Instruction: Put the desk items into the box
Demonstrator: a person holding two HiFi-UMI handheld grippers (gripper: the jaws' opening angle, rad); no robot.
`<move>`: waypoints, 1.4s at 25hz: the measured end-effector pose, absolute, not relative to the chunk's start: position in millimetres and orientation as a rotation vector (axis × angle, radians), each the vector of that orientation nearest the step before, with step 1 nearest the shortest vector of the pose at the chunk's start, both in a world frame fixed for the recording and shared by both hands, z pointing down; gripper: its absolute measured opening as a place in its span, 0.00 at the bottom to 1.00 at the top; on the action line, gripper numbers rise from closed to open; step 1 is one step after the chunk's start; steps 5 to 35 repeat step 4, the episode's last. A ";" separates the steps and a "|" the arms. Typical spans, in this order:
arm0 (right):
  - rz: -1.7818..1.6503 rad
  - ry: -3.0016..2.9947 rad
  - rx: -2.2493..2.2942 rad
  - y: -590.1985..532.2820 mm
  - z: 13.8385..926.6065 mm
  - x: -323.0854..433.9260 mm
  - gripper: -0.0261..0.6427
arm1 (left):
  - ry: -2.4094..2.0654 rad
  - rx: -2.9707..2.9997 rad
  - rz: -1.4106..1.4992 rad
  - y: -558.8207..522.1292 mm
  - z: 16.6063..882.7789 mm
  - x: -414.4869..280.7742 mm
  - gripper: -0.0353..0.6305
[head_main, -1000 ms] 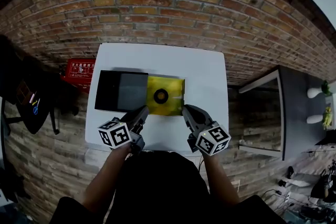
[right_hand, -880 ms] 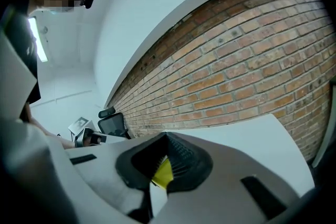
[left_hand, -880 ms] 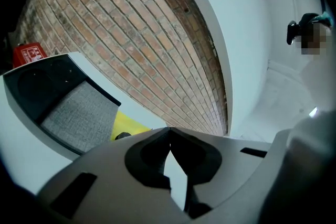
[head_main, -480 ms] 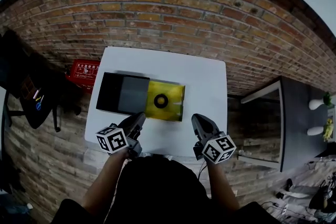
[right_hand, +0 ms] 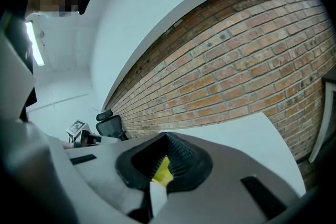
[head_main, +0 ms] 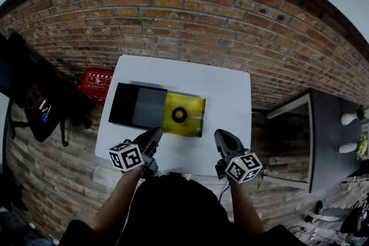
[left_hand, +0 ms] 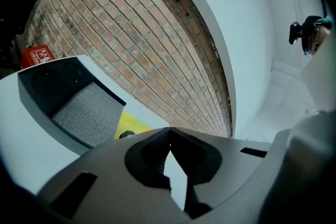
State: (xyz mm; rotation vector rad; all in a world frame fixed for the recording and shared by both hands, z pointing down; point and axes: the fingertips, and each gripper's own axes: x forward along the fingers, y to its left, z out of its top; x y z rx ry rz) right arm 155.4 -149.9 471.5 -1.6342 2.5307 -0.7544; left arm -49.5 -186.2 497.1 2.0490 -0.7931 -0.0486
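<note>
You're holding your left gripper (head_main: 155, 134) and right gripper (head_main: 222, 136) closed and empty — the box (head_main: 119, 104) is sitting just beyond the left one, well left of the right.

Left gripper (head_main: 154, 135): jaws together, nothing between them, tips pointing forward. Right gripper (head_main: 221, 136): jaws likewise together and empty, held level with the left, well apart. Left forearm (head_main: 118, 201) and right forearm (head_main: 242, 207): both extended forward.

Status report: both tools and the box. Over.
Left tool shut, empty. Right tool shut, empty. Black ring on yellow tray beside black box. Nothing blocking.
</note>
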 end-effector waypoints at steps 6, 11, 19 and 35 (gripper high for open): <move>-0.756 2.543 -1.633 -150.8 470.5 155.0 0.07 | -0.793 2.050 -0.059 -187.0 494.1 -48.6 0.07; -0.756 2.543 -1.633 -150.8 470.5 155.0 0.07 | -0.793 2.050 -0.059 -187.0 494.1 -48.6 0.07; -0.756 2.543 -1.633 -150.8 470.5 155.0 0.07 | -0.793 2.050 -0.059 -187.0 494.1 -48.6 0.07; -0.756 2.543 -1.633 -150.8 470.5 155.0 0.07 | -0.793 2.050 -0.059 -187.0 494.1 -48.6 0.07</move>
